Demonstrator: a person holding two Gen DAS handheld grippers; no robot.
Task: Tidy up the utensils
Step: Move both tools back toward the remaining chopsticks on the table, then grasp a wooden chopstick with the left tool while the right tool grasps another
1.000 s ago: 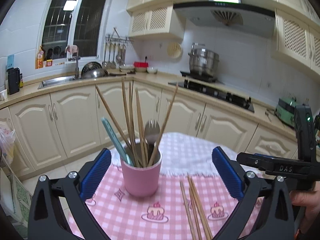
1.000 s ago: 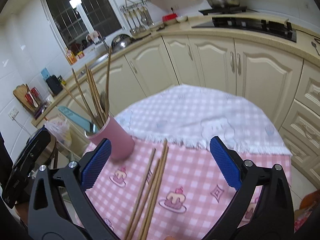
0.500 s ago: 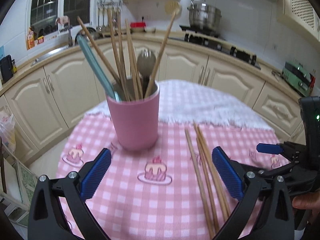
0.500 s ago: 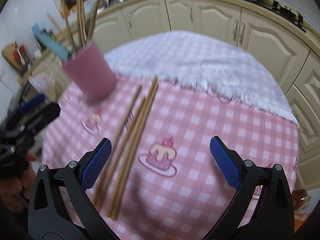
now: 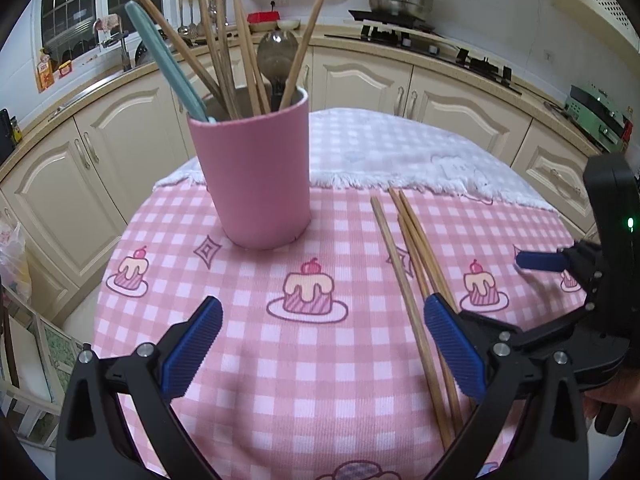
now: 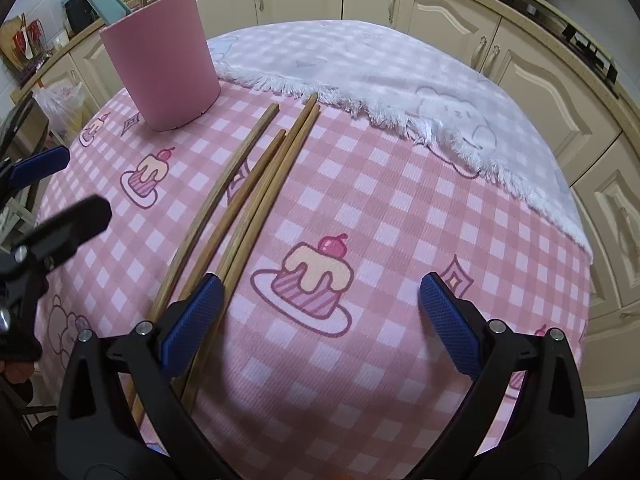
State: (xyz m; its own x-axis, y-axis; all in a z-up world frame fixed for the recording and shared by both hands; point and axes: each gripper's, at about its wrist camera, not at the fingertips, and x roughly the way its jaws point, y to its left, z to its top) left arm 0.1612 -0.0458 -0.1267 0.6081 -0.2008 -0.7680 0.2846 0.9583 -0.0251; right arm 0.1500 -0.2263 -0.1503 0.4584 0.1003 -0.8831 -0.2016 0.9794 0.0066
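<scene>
**Item: loose chopsticks, right side nearer**

Loose chopsticks (image 6: 256, 184) lie on the tablecloth (image 6: 400, 208), long axis toward the pink cup (image 6: 160, 60). My right gripper (image 6: 320, 312), spread empty, sits nearest, bundle just beside its left finger. My left gripper (image 5: 320, 344): spread, empty.

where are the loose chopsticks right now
The loose chopsticks lie flat on the pink checked cloth, right of the pink cup in both views, running from the white towel's fringe toward the cameras.
</scene>
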